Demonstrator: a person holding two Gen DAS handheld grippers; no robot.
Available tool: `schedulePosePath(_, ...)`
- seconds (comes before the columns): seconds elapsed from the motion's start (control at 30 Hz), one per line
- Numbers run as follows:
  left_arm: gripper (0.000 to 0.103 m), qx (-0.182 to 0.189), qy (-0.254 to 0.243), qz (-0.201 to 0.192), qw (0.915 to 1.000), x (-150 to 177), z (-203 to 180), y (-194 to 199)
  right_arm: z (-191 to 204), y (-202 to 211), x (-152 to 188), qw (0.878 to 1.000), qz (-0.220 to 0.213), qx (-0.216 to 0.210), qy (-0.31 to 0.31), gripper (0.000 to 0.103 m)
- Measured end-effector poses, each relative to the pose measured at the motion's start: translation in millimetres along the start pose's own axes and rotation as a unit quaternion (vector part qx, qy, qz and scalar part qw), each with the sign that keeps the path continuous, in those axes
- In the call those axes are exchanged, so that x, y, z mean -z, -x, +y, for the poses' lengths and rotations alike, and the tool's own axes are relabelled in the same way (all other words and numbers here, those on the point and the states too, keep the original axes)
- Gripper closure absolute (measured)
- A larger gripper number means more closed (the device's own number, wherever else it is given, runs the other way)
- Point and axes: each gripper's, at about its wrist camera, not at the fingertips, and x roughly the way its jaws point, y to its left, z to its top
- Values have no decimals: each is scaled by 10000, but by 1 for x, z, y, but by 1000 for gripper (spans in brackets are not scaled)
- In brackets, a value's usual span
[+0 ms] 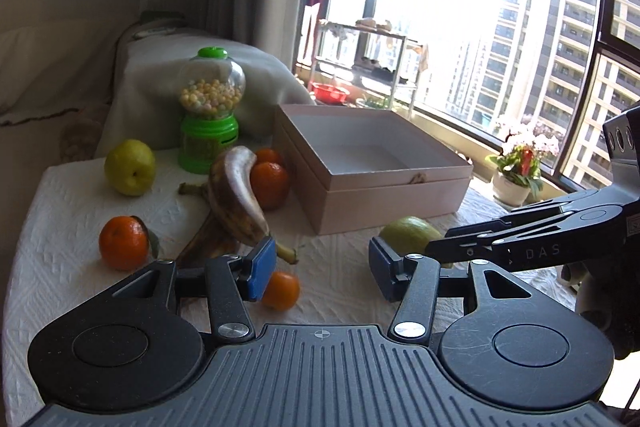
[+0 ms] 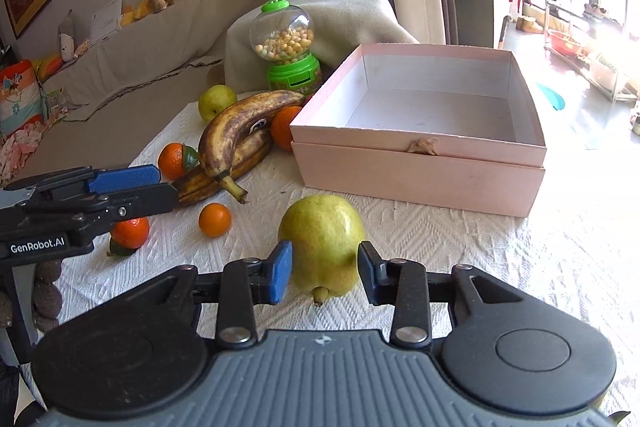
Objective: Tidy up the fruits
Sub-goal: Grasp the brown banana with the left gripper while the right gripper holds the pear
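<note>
Your right claw (image 2: 323, 273) is spread, its blue pads flanking the near pear (image 2: 322, 247) low in the frame centre; the left pad sits just beside the smooth yellow-green skin, the right pad at its edge, and firm contact cannot be confirmed. The pear lies on the counter (image 2: 440, 247), which is covered in white, chevron-embossed cloth, with its stem end toward you.

Your left claw (image 1: 322, 269) is released, empty, with a small glossy orange (image 1: 282, 291) just beyond its left pad. Two heavily browned, curved bananas (image 1: 236, 199) lie stacked at centre left. Round oranges lie around them, and a second pear (image 1: 130, 167) rests at far left.

The pink, matte cardboard box (image 2: 420, 167), square and open-topped, stands at right centre of the right view, its white interior bare. A green plastic candy dispenser (image 2: 290, 47) with a clear globe stands behind the bananas.
</note>
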Motion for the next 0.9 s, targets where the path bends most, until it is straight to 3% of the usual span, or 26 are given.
schedulePosePath(0.17,47,-87,-235,67,9997,3,-8,3,2,-13,-11,9992,-390,21,31,66)
schedulePosePath(0.3,47,23,-461,176,9988,6,-18,-3,6,-27,-31,9986,-485,-217,-29,66)
schedulePosePath(0.5,47,160,-572,277,9979,10,-31,-22,13,-66,-46,9952,76,-940,-267,65)
schedulePosePath(0.6,44,41,-770,298,9966,9,-35,-36,12,-81,-47,9915,331,-1166,-469,65)
schedulePosePath(0.73,43,-93,-946,273,9951,7,-37,-46,9,-57,-47,9941,-32,-1035,-332,63)
schedulePosePath(0.87,43,-217,-839,199,9960,0,-30,-49,9,-20,-36,9976,-506,-366,282,38)
schedulePosePath(0.9,43,-251,-757,176,9967,-2,-26,-48,9,-11,-29,9971,-569,-138,486,36)
